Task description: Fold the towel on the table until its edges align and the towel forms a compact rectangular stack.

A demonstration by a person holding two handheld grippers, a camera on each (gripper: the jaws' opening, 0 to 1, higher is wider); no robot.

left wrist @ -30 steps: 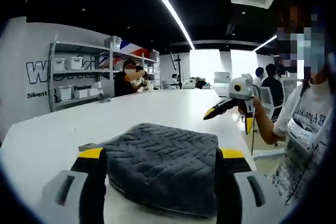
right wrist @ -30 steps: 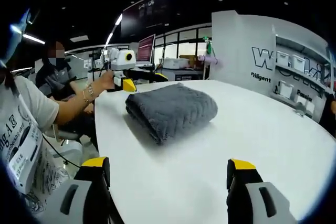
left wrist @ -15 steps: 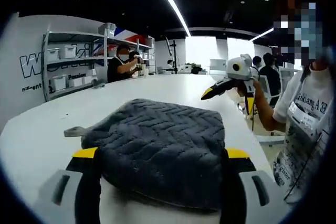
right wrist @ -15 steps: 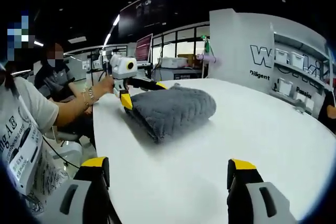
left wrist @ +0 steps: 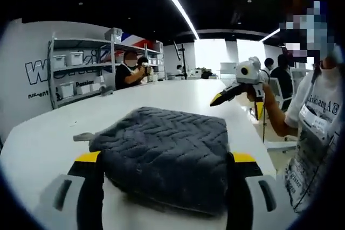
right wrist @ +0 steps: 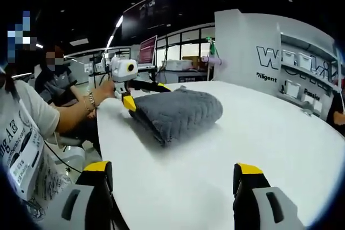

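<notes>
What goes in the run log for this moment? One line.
towel: folded, on table | left gripper: open, straddling towel | right gripper: open, apart from towel

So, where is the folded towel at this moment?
The towel lies on the white table, between the open jaws of the left gripper in the left gripper view. In the right gripper view it sits far ahead of the right gripper.

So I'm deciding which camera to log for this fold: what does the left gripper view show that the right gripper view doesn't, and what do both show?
Left gripper view alone: the towel up close between the open jaws of the left hand-held gripper, a grey loop at its corner, and metal shelves.

Right gripper view alone: the towel's folded layers seen from the side, and the open right hand-held gripper over bare table.

Both: the folded grey towel on the white table.
</notes>
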